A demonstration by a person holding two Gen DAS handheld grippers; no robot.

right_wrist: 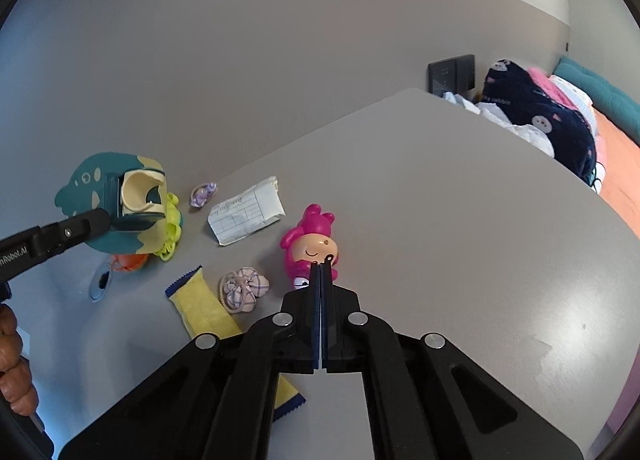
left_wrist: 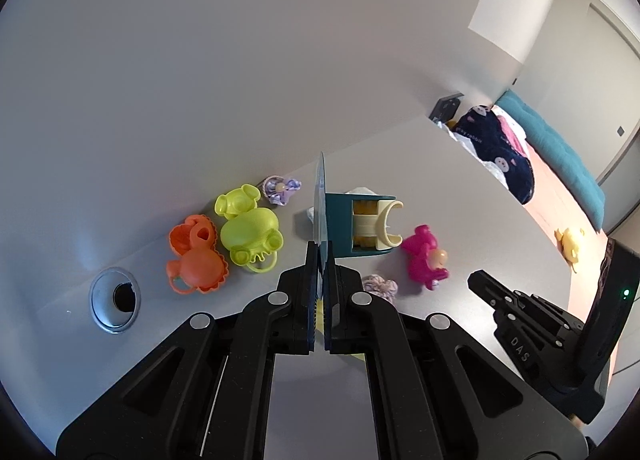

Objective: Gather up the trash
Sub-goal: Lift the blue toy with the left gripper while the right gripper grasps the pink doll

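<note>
My left gripper (left_wrist: 321,256) is shut on a teal and cream fish-shaped dustpan (left_wrist: 356,230) and holds it above the grey table; it also shows in the right wrist view (right_wrist: 116,203). My right gripper (right_wrist: 321,272) is shut and empty, just in front of a pink doll toy (right_wrist: 310,246). A folded white paper (right_wrist: 246,215) lies left of the doll. A yellow snack wrapper (right_wrist: 204,312) lies nearer, partly under my right gripper. The right gripper shows in the left wrist view (left_wrist: 516,312).
Orange (left_wrist: 198,260) and lime (left_wrist: 250,234) toy figures, two small cloth pouches (right_wrist: 242,290) (right_wrist: 203,194) and a cable hole (left_wrist: 116,298) are on the table (right_wrist: 440,199). A wall stands behind. A bed with dark clothes (right_wrist: 540,111) lies to the right.
</note>
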